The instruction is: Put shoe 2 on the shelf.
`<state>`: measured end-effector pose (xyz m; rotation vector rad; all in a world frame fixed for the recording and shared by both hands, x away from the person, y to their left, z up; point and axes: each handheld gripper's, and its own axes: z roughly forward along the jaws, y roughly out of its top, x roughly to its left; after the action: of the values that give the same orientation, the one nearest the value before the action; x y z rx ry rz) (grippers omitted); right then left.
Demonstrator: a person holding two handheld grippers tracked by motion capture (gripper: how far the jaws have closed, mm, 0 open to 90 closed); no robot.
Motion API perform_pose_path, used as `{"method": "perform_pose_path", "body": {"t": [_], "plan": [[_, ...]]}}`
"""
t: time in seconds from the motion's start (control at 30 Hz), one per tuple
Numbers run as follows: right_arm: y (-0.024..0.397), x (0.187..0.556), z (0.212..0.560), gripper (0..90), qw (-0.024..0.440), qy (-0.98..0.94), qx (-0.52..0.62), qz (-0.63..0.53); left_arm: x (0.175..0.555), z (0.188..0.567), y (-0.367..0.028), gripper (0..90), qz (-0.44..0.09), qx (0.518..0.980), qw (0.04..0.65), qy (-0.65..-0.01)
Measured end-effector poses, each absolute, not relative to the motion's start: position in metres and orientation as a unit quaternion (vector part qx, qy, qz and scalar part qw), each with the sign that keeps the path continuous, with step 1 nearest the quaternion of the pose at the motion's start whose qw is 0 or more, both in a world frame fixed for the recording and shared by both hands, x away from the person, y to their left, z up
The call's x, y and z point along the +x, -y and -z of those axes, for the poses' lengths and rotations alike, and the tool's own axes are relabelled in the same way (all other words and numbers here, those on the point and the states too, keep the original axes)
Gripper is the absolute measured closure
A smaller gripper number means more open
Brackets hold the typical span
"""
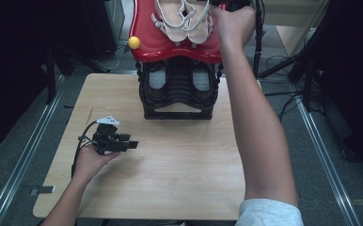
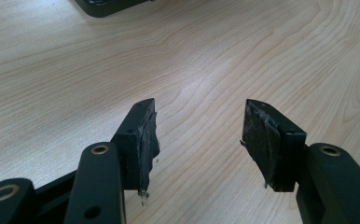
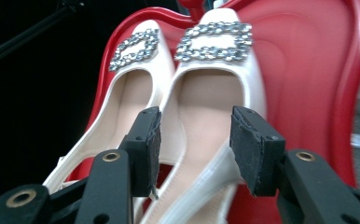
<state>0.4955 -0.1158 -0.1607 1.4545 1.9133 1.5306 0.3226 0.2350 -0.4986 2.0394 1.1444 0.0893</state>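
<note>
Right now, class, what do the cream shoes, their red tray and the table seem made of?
Cream buckled shoes: smooth, probably synthetic leather, softly sheened, rhinestone-like buckles. Glossy red tray: likely moulded plastic, bright reflections. Pale table: wood or laminate, visible grain.

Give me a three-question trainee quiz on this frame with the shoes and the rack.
1. True or false: the white shoes lie on the red top shelf of the shoe rack.
2. What lies between the left gripper's jaws? A) a shoe B) bare table C) a yellow ball
3. The right gripper, held at the white shoes, has its jaws ____.

Key
1. True.
2. B: the jaws stand apart over the wood with nothing in them.
3. Open: the pads press on nothing, and one shoe lies in the gap past them.
</note>
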Motion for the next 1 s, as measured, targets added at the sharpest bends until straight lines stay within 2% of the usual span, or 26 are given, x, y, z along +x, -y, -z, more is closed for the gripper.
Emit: {"method": "perform_pose_path", "body": {"t": [1.0], "plan": [[0.207, 0.470, 0.204, 48.0, 0.185, -0.658, 0.517, -0.515, 0.334, 0.497, -0.224, 44.1, -0.022, 0.800, 0.403, -0.444]]}}
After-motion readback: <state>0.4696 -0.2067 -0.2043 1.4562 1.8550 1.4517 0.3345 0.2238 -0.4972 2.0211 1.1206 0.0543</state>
